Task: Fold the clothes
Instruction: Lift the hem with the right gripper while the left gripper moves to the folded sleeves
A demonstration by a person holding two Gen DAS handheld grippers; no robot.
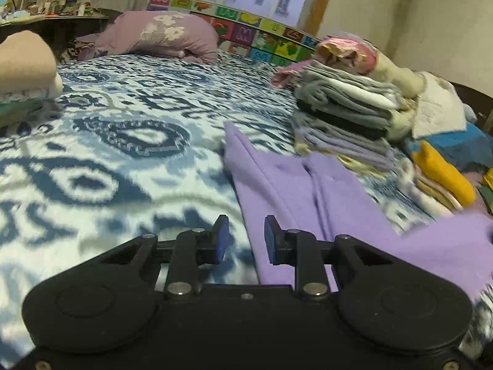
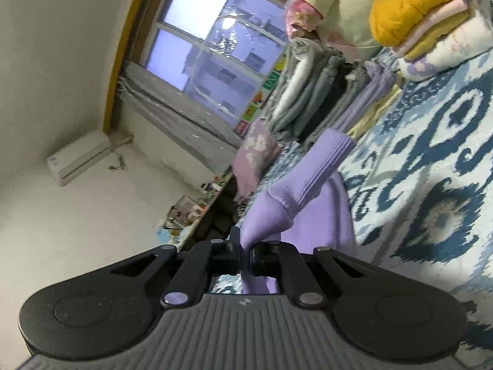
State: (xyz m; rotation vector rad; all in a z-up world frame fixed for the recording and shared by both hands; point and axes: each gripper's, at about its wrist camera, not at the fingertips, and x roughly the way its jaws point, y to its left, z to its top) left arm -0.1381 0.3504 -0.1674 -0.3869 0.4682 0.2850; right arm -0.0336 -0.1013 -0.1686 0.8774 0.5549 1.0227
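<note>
Carefully now, with my right gripper (image 2: 245,251) clamped on the lilac garment (image 1: 295,191) near its ribbed cuff (image 2: 311,172) on the patterned bedspread (image 1: 123,154), I'd bring the empty, slightly parted left gripper (image 1: 246,237) to the fabric's near edge before folding.

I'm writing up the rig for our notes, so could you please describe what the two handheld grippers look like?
Both are black, with two round housings joined by angled link arms on silver pivot pins. The left gripper has blue pads on its jaws. The right gripper has a grey ribbed body bearing a small white lightning-like mark. No cables, hands or sleeves show.
</note>
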